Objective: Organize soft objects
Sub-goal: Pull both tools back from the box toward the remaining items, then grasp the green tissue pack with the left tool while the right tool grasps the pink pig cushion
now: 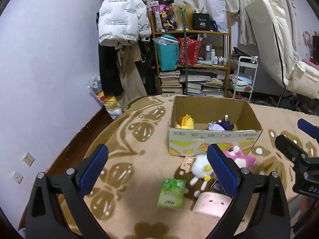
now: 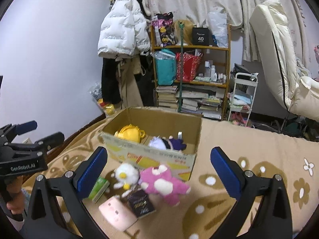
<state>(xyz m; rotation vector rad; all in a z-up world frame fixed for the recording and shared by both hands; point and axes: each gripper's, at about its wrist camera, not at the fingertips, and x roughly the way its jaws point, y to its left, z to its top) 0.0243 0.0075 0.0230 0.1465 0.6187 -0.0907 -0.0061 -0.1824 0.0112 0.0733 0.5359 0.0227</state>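
Observation:
An open cardboard box stands on the patterned blanket and holds a yellow plush and a purple and white plush. In front of the box lie a white duck plush and a pink plush. My left gripper is open and empty above the blanket, left of these toys. My right gripper is open and empty, hovering over the pink plush. The right gripper also shows at the right edge of the left wrist view.
A green tissue pack, a pink box-like object and a dark packet lie by the toys. A cluttered shelf, hanging coats and a white cart stand beyond the bed.

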